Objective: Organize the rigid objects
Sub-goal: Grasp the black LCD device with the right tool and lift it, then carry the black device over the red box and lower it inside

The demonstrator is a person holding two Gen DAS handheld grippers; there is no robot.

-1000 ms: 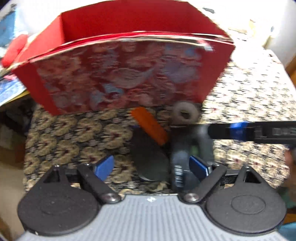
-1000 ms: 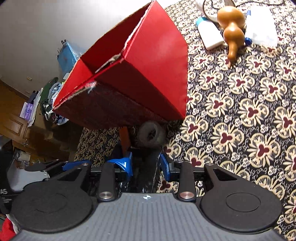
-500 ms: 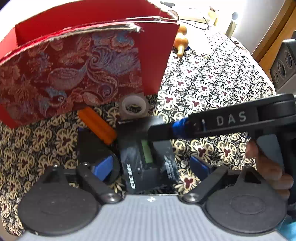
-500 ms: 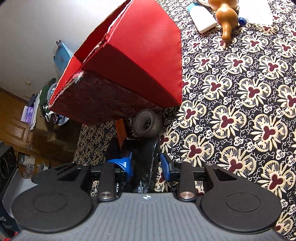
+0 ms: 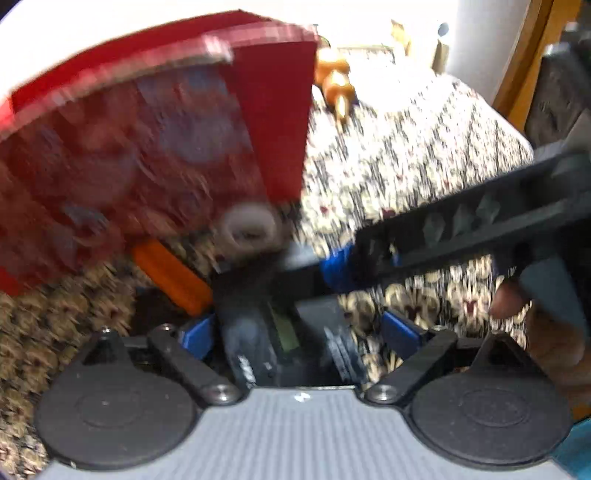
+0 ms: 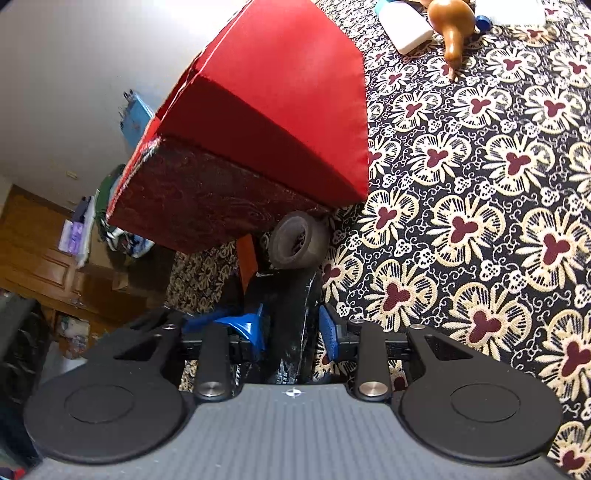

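Note:
A black flat device with a small screen (image 5: 284,332) lies on the patterned cloth between my left gripper's (image 5: 299,332) wide-apart blue fingers. My right gripper (image 6: 291,328) has its blue pads on both sides of the same device (image 6: 291,314), edge-on; its arm crosses the left wrist view (image 5: 461,229). In front stand a grey tape roll (image 6: 297,240), an orange block (image 5: 170,273) and a red open box with brocade front (image 5: 140,147), also in the right wrist view (image 6: 266,110). The left view is motion-blurred.
A brown gourd (image 6: 452,22) and a white bottle (image 6: 406,26) lie far back on the floral tablecloth (image 6: 480,221). The table's left edge drops to a cluttered floor with wooden cabinets (image 6: 37,251). A dark speaker (image 5: 561,96) stands at the right.
Both grippers have dropped lower and closer to the device and the red box. The right gripper's pads stay around the black device. The left view has swung and blurred.

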